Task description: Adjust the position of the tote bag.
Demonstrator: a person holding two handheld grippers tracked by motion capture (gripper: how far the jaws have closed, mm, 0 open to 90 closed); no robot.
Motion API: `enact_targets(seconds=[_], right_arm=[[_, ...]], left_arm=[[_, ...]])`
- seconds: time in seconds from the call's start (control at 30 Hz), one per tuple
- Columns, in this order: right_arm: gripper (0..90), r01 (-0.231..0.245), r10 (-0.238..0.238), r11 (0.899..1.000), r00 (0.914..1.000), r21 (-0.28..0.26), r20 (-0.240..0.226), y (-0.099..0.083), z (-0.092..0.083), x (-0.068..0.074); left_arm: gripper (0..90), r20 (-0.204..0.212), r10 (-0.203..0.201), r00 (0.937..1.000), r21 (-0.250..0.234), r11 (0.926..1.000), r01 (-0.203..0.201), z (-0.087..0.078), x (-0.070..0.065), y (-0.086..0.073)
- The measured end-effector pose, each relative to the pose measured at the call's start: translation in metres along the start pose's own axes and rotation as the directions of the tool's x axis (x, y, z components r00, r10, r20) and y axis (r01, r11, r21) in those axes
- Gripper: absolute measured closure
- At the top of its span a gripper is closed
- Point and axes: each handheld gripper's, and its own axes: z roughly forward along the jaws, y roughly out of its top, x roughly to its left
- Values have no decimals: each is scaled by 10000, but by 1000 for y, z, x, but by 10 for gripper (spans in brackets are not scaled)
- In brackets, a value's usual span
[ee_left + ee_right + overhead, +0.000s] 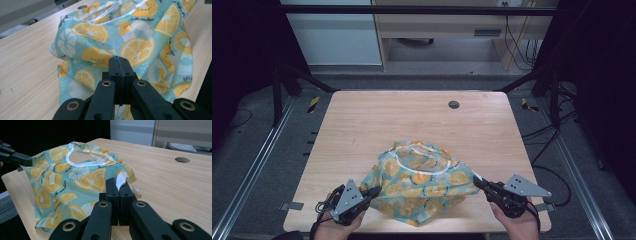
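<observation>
High view: a teal cloth bag with orange fruit prints [422, 182] is being pinched at both sides by the left claw [374, 191] and right claw [477, 182]; lifting and spreading probably come next.

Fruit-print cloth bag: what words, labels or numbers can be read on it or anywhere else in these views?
"the sunshine", roughly: small black script on the cloth bag, near the lemon slices; partly blurred, so uncertain.
"let's": fragment at the cloth bag's right edge in the left gripper view; the rest is cut off.
Other script lines on the print: too small to read.
</observation>
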Motion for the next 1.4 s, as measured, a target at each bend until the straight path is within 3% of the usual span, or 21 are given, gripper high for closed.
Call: enact_targets(seconds=[0.13,0.5,0.63,0.9,1.03,1.17,1.23,1.4], right_arm=[[894,14,-13,10000,9999,72,-103,-1,0,0],[893,56,-37,9981,9995,615,-308,-7,7,0],[892,89,-63,9959,9995,900,-297,-10,10,0],[890,285,-240,9882,9992,1505,-317,-16,17,0],[889,274,-227,9866,9993,1611,-308,-17,18,0],[883,141,-88,9831,9995,1824,-299,-19,20,-2],[882,137,-85,9822,9996,1872,-283,-20,21,-2],[879,181,-129,9769,9996,2130,-259,-22,23,-3]], left_arm=[[900,193,59,9998,375,9993,-66,4,-1,-3],[900,208,50,9998,1082,9941,-72,14,1,-8],[900,234,286,9993,1451,9889,-317,19,2,-9],[900,290,367,9989,1940,9801,-416,29,5,-12],[900,265,327,9991,1989,9793,-374,31,6,-13],[900,257,485,9985,2214,9738,-530,34,7,-13],[900,202,392,9990,2152,9756,-426,37,6,-13],[900,149,366,9992,2309,9722,-391,43,8,-14]])
